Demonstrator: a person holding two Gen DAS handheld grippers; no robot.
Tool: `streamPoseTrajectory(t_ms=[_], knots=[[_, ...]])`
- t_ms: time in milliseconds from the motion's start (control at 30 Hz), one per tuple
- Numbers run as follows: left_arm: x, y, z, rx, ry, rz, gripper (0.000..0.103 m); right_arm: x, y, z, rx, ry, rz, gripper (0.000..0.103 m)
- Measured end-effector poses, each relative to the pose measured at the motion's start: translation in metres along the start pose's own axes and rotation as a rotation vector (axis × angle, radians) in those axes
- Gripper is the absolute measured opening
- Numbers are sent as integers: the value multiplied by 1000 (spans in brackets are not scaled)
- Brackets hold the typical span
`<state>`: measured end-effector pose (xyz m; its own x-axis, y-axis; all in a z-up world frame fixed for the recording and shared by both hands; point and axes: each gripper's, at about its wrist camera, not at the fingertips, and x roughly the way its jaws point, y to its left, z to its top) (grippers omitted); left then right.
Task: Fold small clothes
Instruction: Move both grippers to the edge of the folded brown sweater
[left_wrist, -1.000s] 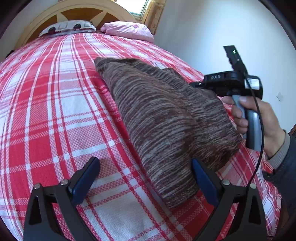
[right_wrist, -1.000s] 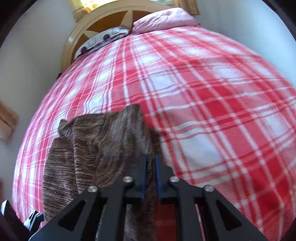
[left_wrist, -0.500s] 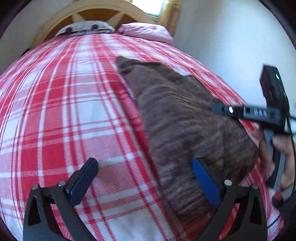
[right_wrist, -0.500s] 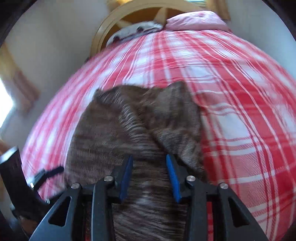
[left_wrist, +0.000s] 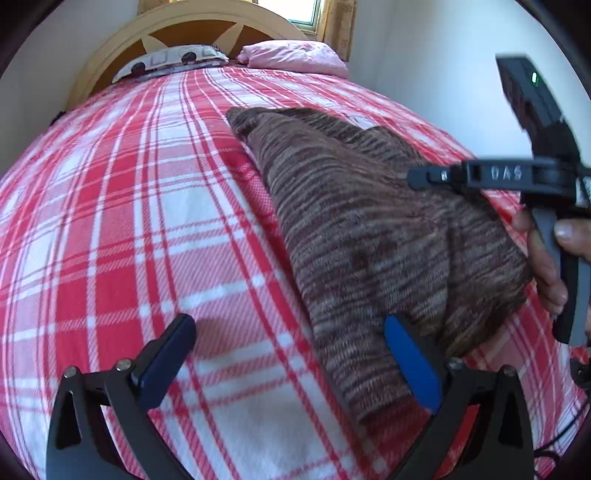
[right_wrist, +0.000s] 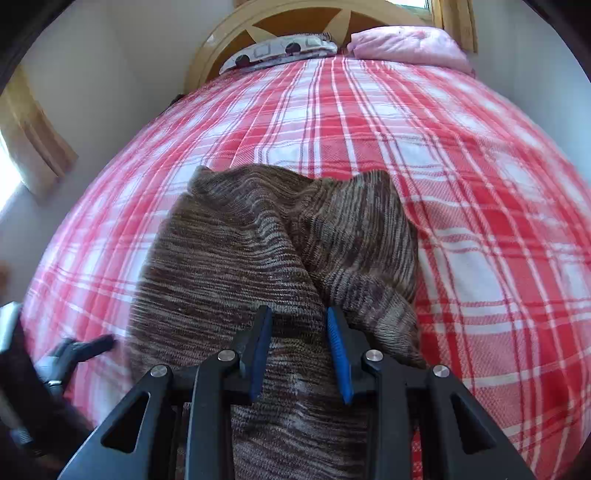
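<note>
Red-and-white plaid bedspread (right_wrist: 461, 192), pink pillow (right_wrist: 406, 46), patterned pillow (right_wrist: 280, 51), wooden arched headboard (left_wrist: 177, 22).

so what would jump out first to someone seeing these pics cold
The brown striped knit garment lies folded on the red and white plaid bedspread, which fills both views. The open left gripper straddles its near edge, and the right gripper hovers open over it. At the headboard sit a pink pillow and a patterned one.

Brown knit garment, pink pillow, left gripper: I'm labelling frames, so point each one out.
Brown knit garment (right_wrist: 229, 273): right wrist view, upper folded layer.
Pink pillow (left_wrist: 295, 55): left wrist view, top face.
Left gripper (left_wrist: 290, 365): left wrist view, between fingertips.
</note>
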<state>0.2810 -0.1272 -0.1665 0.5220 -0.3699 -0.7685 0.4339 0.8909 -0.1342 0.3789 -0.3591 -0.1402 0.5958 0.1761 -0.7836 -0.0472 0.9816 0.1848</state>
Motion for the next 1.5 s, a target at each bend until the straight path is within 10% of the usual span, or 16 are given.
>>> streamPoseTrajectory(t_ms=[233, 467, 700, 833, 1133, 1200, 1500], knots=[[-14, 5, -12, -44, -18, -27, 103, 6, 83, 36, -177, -52, 172, 32], [-35, 32, -28, -201, -76, -64, 103, 75, 102, 33, -164, 143, 300, 35], [-32, 27, -26, -191, -68, -60, 103, -7, 77, 2, -118, -17, 277, 35], [-30, 24, -25, -172, -56, -34, 103, -16, 42, -43, -100, 17, -2, 35], [-36, 30, -13, -213, -48, -78, 103, -64, 8, -54, -30, -129, 136, 38], [-41, 32, -7, -235, -84, -107, 103, -70, -3, -45, 9, -157, 156, 58], [-10, 4, 29, -103, -27, -15, 103, -25, -79, -1, 222, -103, 182, 63]])
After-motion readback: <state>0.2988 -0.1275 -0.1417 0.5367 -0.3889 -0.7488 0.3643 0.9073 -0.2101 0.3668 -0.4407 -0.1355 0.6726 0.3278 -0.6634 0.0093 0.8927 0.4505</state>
